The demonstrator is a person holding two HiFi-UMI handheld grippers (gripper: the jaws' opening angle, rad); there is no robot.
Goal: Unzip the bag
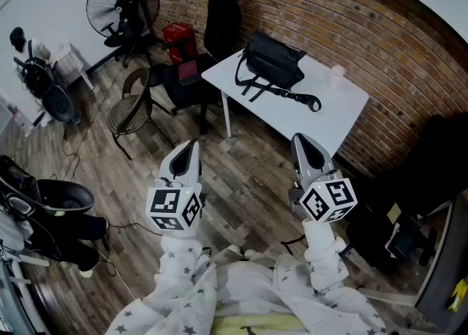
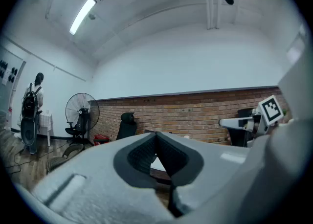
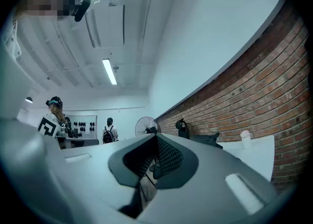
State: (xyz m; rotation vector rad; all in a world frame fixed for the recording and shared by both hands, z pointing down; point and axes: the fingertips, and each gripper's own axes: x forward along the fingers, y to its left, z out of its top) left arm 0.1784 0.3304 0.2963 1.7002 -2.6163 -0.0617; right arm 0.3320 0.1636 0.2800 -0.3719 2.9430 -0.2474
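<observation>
Left claw (image 1: 191, 146) and right claw (image 1: 300, 140), both clenched empty, hang well short of the table (image 1: 325, 110); the bag (image 1: 272, 60) lies at its far edge, likely awaiting approach.

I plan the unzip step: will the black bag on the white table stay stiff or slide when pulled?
The black bag looks soft and slumped, so it probably deforms. Its loose strap likely drags. On the smooth table it may slide.

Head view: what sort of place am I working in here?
Most likely an office or lab workspace: a brick wall, a white table carrying the black bag, a black office chair and a pedestal fan on a wood-plank floor.
</observation>
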